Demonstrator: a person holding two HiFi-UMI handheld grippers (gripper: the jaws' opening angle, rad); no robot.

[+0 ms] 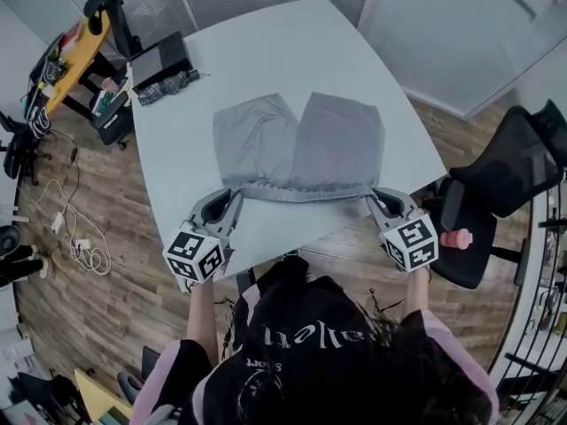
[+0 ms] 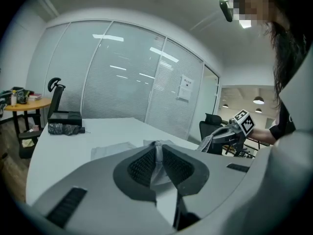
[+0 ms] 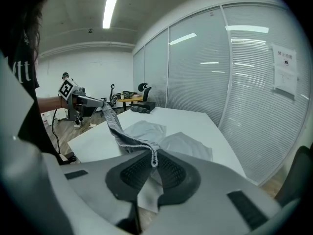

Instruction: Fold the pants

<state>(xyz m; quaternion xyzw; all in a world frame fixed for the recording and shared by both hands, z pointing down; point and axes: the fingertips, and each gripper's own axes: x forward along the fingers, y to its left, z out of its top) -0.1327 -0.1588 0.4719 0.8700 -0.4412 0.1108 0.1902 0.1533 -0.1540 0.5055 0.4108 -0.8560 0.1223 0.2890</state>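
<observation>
Grey pants (image 1: 297, 144) lie spread on the white table (image 1: 266, 51), legs pointing away from me, waistband (image 1: 301, 191) along the near edge. My left gripper (image 1: 232, 202) is shut on the waistband's left corner; grey cloth (image 2: 157, 153) shows pinched between its pads. My right gripper (image 1: 376, 198) is shut on the right corner, with the waistband (image 3: 128, 140) stretched taut from its jaws (image 3: 154, 160) toward the left gripper (image 3: 85, 101). Both corners are lifted off the table. The right gripper (image 2: 230, 133) also shows in the left gripper view.
A dark bundle (image 1: 166, 87) lies at the table's far left corner. A black office chair (image 1: 500, 189) stands at the right, another chair (image 1: 146, 60) and a round yellow table (image 1: 75, 47) at the far left. Cables (image 1: 71, 228) lie on the wooden floor.
</observation>
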